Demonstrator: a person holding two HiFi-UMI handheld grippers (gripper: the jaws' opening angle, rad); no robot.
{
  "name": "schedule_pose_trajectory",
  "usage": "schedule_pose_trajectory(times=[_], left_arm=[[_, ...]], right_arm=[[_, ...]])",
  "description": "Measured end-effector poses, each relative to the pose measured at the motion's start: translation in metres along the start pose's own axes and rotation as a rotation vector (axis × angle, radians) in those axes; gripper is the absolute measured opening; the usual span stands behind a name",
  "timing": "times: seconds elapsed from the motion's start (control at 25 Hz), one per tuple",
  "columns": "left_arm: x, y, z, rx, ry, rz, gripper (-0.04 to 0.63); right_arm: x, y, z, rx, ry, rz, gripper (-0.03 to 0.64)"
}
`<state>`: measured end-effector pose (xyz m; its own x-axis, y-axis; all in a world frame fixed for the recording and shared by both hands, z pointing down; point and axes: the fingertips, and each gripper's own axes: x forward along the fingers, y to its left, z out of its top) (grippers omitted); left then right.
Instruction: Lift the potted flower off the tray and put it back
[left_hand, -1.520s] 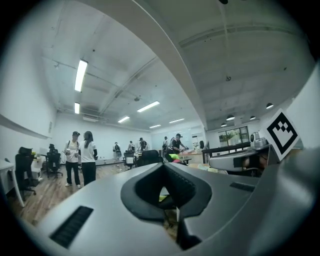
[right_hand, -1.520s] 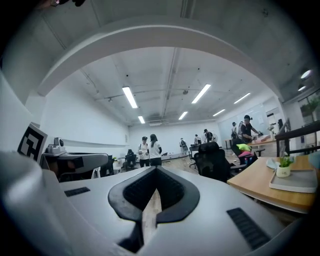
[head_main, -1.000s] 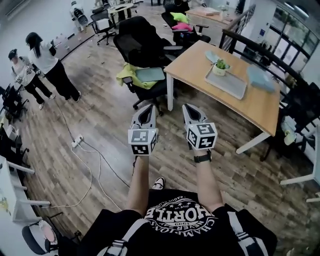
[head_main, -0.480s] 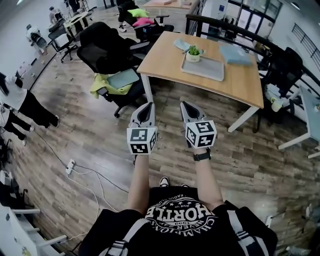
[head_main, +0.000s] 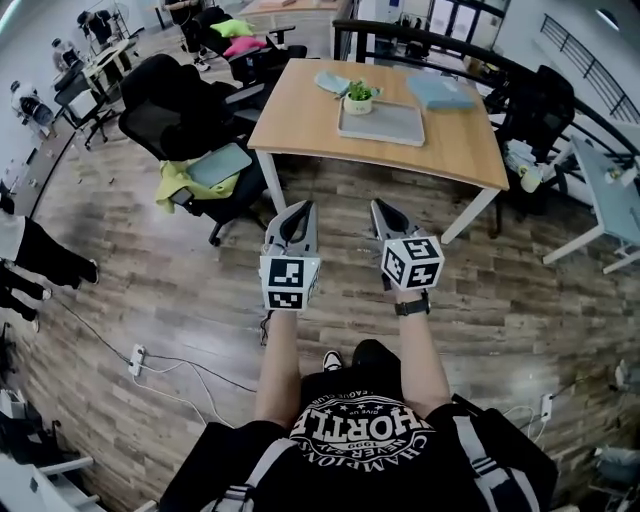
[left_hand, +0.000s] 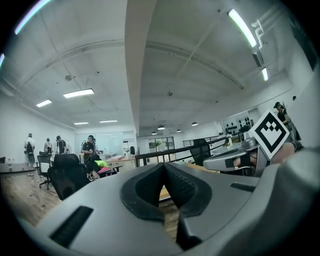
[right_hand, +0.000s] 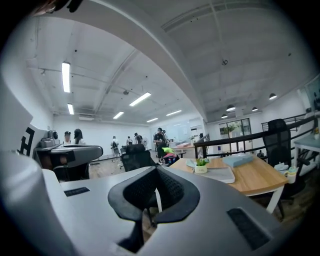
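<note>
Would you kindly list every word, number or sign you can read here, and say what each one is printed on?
"HORTLE": large print on the person's shirt, upside down in the head view.
"CHAMPIONS": curved line on the same shirt.
Smaller lines on the shirt: too small to read with certainty.
Left cube, right cube: black-and-white square patterns only, no letters.

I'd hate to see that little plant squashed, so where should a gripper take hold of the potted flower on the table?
By the pot, not the leaves: it stands upright at the tray's far left corner, a short round cup with soft leaves on top. Probably come in level from the near side, jaws either side of its wall.
</note>
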<state>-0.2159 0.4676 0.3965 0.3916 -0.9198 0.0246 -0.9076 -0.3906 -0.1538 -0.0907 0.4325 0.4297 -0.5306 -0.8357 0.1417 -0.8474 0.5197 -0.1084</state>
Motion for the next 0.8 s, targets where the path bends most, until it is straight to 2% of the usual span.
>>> schedule_pose_trajectory(times=[0.12,0.32,0.6,0.8], left_arm=[[0.015,0.001,-0.011,-0.036,0.002,-0.011,0.018],[0.042,-0.007,-0.015,-0.085,-0.001,-0.03,0.018],[0.104,0.011,-0.021,-0.102,0.006,-0.005,0.018],[0.155,0.032,-0.003,-0.089,-0.017,0.018,0.018]], right_arm=[[-0.002,-0.01,-0.001,-0.018,0.005,-0.041,0.018],[0.005,-0.021,-0.002,-0.062,0.016,-0.055,0.018],[0.055,-0.061,0.005,-0.049,0.004,-0.036,0.018],[0.099,-0.086,0.03,-0.067,-0.023,-0.002,0.018]])
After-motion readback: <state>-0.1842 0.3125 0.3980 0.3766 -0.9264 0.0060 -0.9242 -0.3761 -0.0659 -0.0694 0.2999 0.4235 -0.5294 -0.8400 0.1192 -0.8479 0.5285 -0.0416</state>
